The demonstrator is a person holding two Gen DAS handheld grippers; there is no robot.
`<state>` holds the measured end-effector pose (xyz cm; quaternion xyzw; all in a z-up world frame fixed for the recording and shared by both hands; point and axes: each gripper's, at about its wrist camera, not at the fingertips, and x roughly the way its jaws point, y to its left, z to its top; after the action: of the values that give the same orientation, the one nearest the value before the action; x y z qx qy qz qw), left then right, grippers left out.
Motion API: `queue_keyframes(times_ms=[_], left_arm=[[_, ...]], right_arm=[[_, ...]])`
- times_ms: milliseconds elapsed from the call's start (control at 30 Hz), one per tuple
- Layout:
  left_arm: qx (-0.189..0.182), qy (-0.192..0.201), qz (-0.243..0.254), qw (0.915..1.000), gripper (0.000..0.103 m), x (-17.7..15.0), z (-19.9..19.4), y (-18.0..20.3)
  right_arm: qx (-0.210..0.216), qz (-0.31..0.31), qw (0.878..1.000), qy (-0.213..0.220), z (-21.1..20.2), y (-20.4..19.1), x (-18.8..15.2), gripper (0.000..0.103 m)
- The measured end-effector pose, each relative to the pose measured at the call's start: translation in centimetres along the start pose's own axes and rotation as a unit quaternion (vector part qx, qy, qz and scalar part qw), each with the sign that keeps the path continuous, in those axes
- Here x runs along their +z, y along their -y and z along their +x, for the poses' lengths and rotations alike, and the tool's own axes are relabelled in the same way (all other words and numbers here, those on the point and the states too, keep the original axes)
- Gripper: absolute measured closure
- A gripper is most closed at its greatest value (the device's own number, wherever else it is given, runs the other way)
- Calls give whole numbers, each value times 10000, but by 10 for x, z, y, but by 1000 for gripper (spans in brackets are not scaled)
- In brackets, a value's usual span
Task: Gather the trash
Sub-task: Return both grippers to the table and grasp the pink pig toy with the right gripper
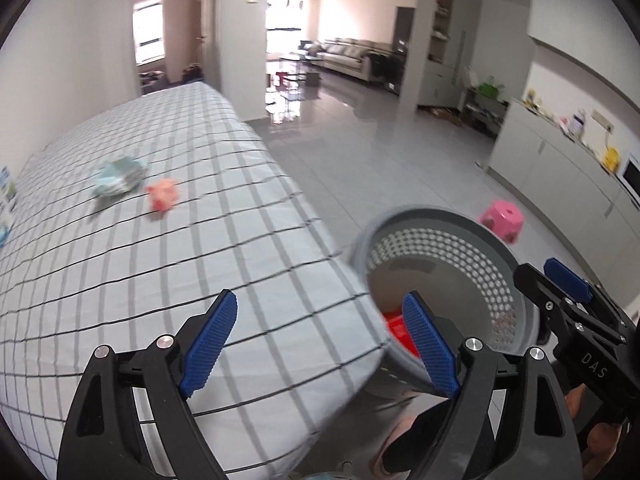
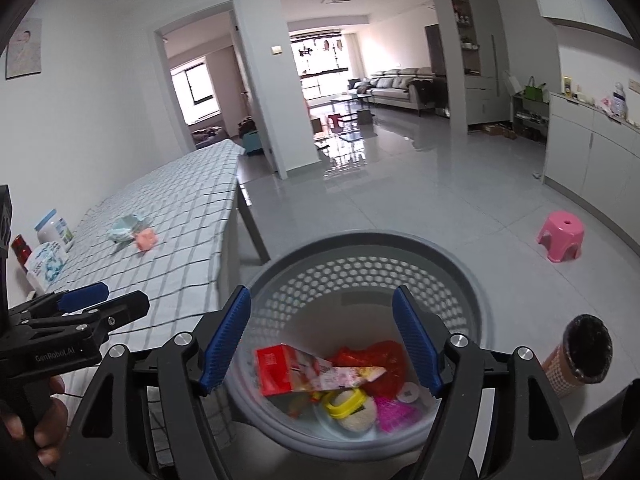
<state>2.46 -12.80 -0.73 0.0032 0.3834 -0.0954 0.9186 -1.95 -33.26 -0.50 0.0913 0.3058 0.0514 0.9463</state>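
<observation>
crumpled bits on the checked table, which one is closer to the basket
The pink crumpled piece; the pale teal wrapper lies just beyond it, farther from the grey basket.

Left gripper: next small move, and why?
Probably swing the left gripper back over the table toward the pink scrap and pale wrapper. Its jaws stand open and empty, and the basket already holds trash.
</observation>
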Motion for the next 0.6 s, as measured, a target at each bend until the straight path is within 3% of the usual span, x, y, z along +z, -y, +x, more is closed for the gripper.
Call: queue_keyframes(times_ms=[200, 600], left_arm=[[363, 305, -359, 9982, 14, -4, -19, -38], [1214, 699, -948, 9856, 9, -4, -39, -121]], right_arm=[[239, -293, 9993, 43, 10, -35, 3, 27], [849, -637, 9943, -95, 52, -101, 17, 25]])
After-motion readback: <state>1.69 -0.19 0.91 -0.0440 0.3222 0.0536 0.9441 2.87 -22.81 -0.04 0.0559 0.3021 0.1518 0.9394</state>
